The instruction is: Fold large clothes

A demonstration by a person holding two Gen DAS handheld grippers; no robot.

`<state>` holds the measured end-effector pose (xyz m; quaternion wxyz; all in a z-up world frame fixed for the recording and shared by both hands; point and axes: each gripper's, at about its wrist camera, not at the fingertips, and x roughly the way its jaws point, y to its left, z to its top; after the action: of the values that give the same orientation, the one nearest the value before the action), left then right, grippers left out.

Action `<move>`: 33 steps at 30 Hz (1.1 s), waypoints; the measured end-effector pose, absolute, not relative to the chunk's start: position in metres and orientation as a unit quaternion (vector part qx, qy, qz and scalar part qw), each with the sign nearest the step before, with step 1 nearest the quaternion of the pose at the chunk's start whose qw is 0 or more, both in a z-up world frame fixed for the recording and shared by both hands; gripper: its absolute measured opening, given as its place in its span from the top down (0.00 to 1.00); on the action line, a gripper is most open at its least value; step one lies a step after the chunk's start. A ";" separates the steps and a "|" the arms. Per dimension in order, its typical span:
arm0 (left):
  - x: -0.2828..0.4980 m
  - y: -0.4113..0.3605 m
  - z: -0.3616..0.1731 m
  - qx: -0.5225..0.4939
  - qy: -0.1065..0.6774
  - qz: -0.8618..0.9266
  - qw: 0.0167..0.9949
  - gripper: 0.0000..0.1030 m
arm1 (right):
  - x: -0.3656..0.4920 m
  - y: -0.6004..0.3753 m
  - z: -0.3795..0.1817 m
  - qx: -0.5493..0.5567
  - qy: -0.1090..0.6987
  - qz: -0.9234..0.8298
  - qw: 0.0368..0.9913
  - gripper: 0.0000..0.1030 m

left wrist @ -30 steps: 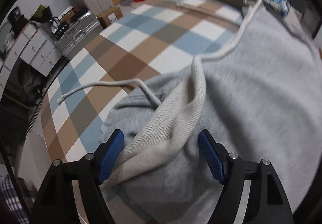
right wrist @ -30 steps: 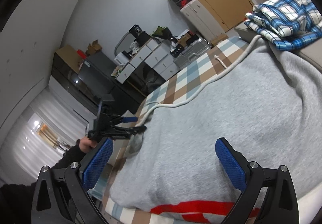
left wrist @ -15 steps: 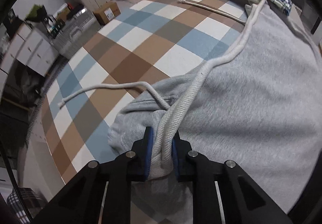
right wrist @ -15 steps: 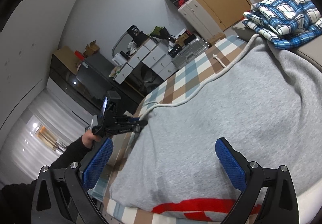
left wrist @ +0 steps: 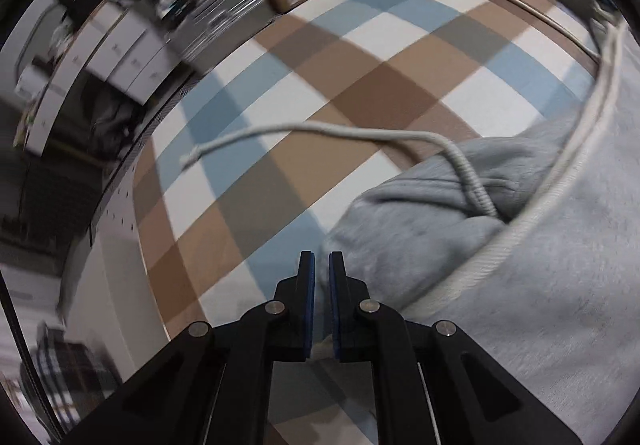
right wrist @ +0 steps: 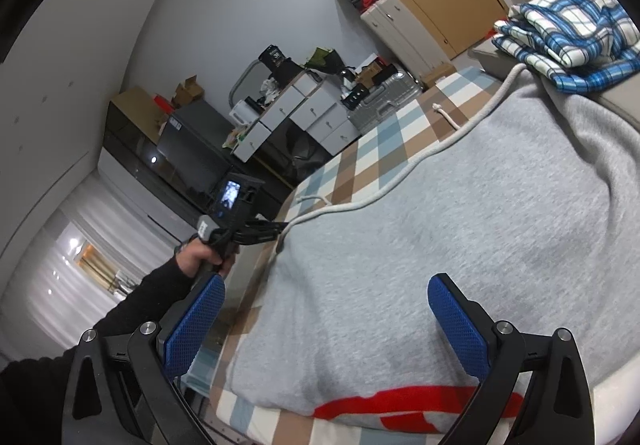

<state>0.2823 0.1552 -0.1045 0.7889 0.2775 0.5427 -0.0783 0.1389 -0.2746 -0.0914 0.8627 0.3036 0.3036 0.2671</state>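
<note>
Left wrist view only: the frayed free end of the drawstring on the checked bedcover; the cord curving right into a bunched fold of the grey hoodie; a cream ribbed hem band running along the cloth's edge
Left gripper: jaws have just been closing and now stand almost together; whether they pinch anything I cannot tell, though a sliver of pale cloth shows low between the pads, and the hoodie's bunched edge sits just right of the tips
Right wrist view only: the person's hand in a dark sleeve holding the left gripper at the hoodie's left edge; a folded blue plaid garment at upper right; white drawers and a silver case against the wall
Right gripper: blue pads spread wide, nothing between them, hovering above the cloth
Hoodie: light grey fleece, spread over the right part of the bed; red print at its near edge; the cream cord trailing along its far edge
</note>
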 end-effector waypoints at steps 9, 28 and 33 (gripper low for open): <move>0.215 0.159 -0.027 0.135 0.476 -0.109 0.862 0.40 | 0.132 -0.302 -0.093 0.306 0.300 0.227 0.875 0.00; 0.049 0.229 -0.108 -0.125 0.569 -0.135 0.801 0.22 | 0.108 -0.270 -0.086 0.246 0.319 0.239 0.883 0.00; 0.042 0.221 -0.109 -0.126 0.553 -0.172 0.805 0.22 | 0.098 -0.250 -0.088 0.255 0.326 0.263 0.871 0.00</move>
<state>0.0423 0.2214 -0.1091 0.8051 -0.1258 0.5534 -0.1723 0.0978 -0.2501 -0.0876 0.8715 0.2551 0.3258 0.2632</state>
